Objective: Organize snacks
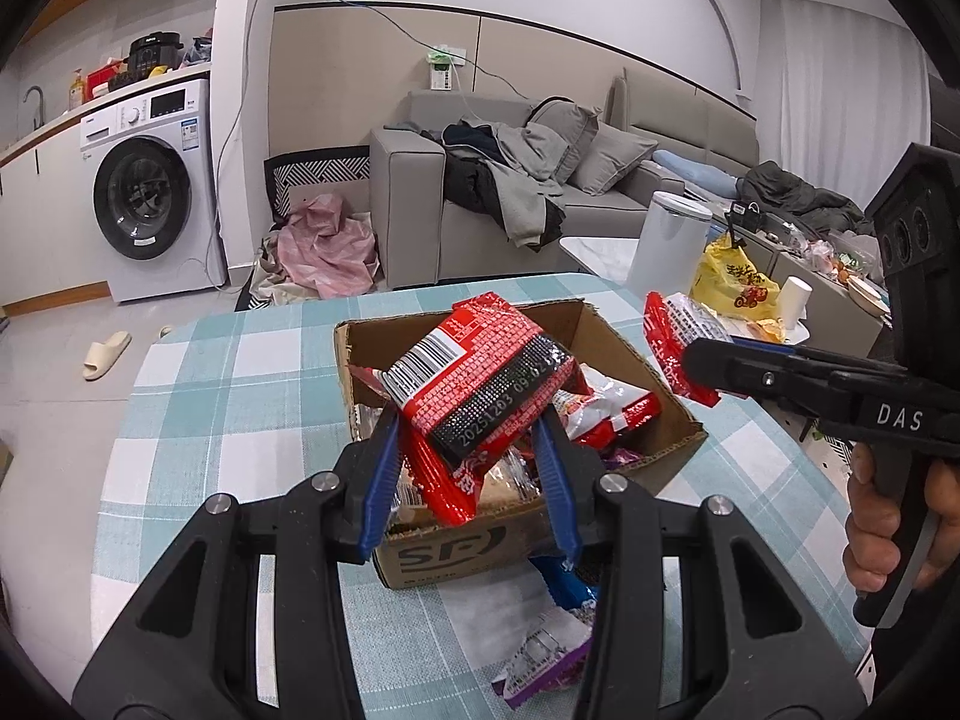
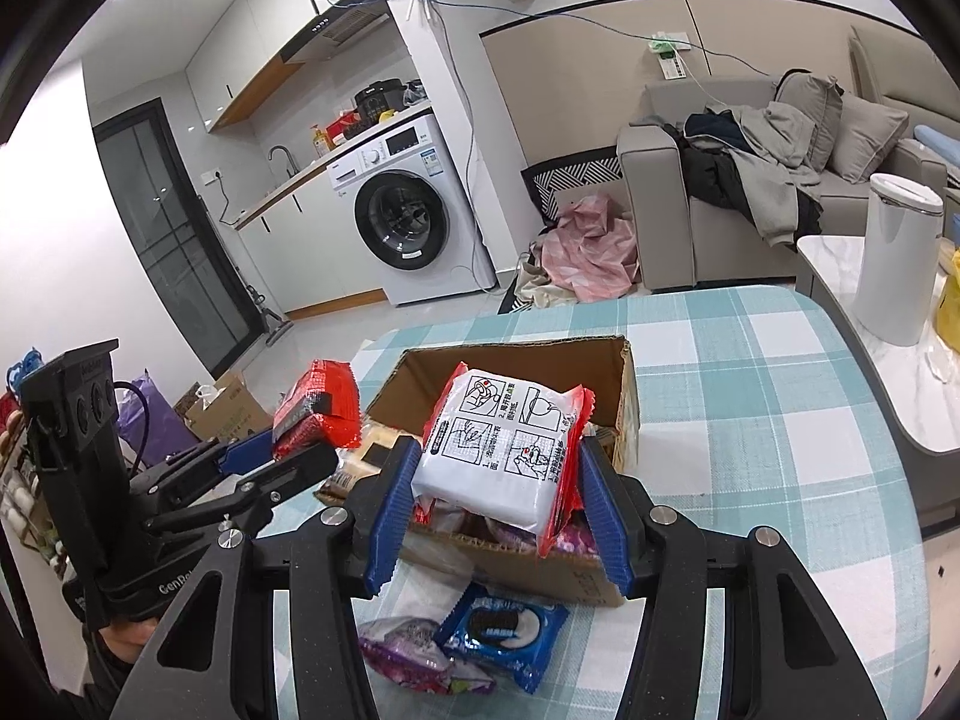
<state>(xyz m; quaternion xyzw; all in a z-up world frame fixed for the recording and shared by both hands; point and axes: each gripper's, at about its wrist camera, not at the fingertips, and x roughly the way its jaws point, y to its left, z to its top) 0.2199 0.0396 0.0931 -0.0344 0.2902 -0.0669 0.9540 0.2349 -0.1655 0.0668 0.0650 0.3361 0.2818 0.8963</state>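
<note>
Left gripper (image 1: 474, 438) pinches a red packet (image 1: 480, 384); right gripper (image 2: 498, 498) pinches a white packet (image 2: 504, 438). Both packets hang above the box (image 1: 624, 330). Risk: simultaneous release may leave one packet caught on the box rim.

A cardboard box (image 2: 624, 384) sits on the table (image 2: 780, 420), snack packets inside. In front of the box lie a cookie pack (image 2: 501, 636) and another packet (image 2: 408, 651). Behind the box stands a sofa (image 2: 720, 204), with a washing machine (image 2: 414, 216) to its left.
</note>
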